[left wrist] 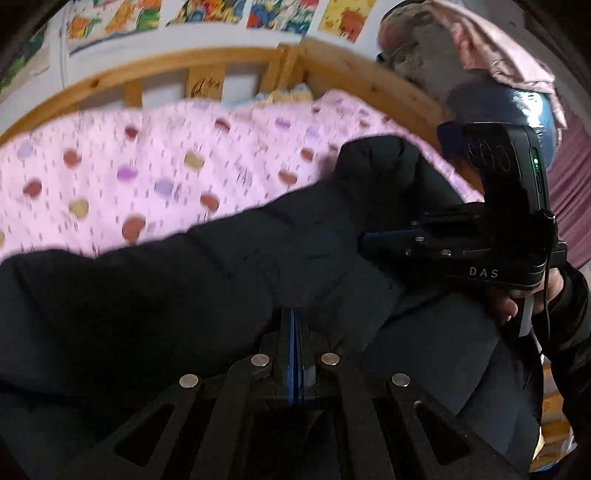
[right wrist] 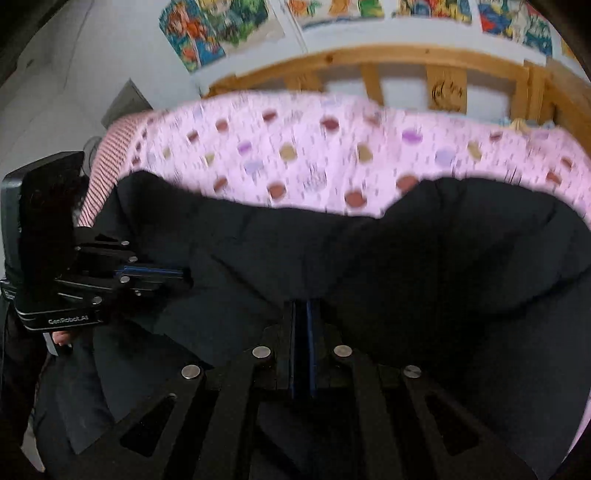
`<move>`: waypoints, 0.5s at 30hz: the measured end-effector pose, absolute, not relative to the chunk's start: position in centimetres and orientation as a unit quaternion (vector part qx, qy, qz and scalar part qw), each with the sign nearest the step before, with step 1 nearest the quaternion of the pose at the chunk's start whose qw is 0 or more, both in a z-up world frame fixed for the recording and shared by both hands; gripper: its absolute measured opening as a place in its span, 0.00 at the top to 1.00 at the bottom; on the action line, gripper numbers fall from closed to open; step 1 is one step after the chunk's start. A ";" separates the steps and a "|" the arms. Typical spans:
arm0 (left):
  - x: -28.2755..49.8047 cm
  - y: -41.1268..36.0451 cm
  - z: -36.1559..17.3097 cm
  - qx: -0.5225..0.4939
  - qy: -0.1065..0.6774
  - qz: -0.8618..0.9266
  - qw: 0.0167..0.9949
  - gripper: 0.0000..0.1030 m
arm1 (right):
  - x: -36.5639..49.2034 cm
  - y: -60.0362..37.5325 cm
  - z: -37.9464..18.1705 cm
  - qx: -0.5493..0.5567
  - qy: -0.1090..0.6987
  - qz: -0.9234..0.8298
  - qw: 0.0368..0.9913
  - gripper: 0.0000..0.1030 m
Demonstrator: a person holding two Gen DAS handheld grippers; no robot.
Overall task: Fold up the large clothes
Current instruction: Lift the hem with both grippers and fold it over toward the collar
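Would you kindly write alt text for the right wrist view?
The right gripper, shut on a black garment, holds it over a pink spotted bedsheet. The left gripper grips the same garment at the left, with a wooden bed rail and posters behind.

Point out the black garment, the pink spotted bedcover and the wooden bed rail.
black garment [right wrist: 424, 258], right wrist view: on its broad dark middle.
pink spotted bedcover [left wrist: 155, 177], left wrist view: on a bare stretch behind the garment.
wooden bed rail [right wrist: 369, 55], right wrist view: on its top bar.
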State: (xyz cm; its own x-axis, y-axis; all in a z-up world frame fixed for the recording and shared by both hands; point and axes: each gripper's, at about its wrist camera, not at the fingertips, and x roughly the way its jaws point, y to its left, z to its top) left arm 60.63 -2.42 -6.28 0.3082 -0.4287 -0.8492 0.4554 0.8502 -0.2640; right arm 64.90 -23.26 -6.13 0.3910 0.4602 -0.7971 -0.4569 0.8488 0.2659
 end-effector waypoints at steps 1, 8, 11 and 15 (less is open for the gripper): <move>60.6 -2.4 -6.8 0.014 0.527 -0.265 0.808 0.98 | 65.1 -23.3 -6.6 0.000 0.484 0.273 0.831 0.97; 60.2 -3.9 -9.0 0.059 0.527 -0.224 0.818 0.97 | 64.3 -22.3 -9.8 -0.017 0.471 0.247 0.846 0.99; 59.5 -3.2 -7.6 0.044 0.499 -0.232 0.834 0.97 | 63.3 -22.8 -8.8 -0.004 0.441 0.249 0.862 0.99; 58.5 -2.2 -5.0 0.032 0.467 -0.211 0.858 0.97 | 61.1 -24.5 -6.3 0.025 0.400 0.233 0.886 0.96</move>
